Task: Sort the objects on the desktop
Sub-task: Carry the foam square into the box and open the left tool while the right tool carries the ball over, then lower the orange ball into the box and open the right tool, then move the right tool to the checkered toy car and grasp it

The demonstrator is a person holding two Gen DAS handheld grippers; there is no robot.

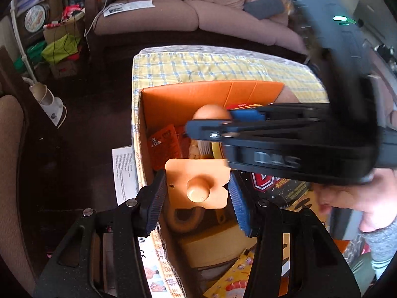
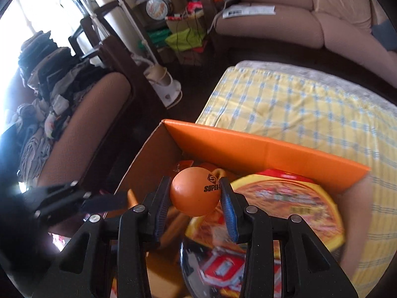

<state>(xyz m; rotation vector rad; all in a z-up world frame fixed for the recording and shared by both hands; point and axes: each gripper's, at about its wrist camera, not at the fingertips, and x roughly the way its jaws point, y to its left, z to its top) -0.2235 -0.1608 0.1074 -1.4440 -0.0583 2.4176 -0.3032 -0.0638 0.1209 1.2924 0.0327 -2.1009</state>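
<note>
A pink sofa (image 1: pixel 188 7) backs the yellow checked worktop (image 1: pixel 223 67). From the left wrist, the left gripper (image 1: pixel 197 195) has its jaws clamped on a peach plastic card (image 1: pixel 197 183) above the orange box (image 1: pixel 213 94) at the worktop's near-left corner. From the right wrist, the right gripper (image 2: pixel 194 195) has its jaws clamped on an orange ball (image 2: pixel 194 191) over that box.

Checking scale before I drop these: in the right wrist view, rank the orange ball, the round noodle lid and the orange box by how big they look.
1. Orange box, widest in the frame.
2. Round noodle lid.
3. Orange ball, though it sits nearest the camera in the right tool, so it looks bigger than it is.
</note>
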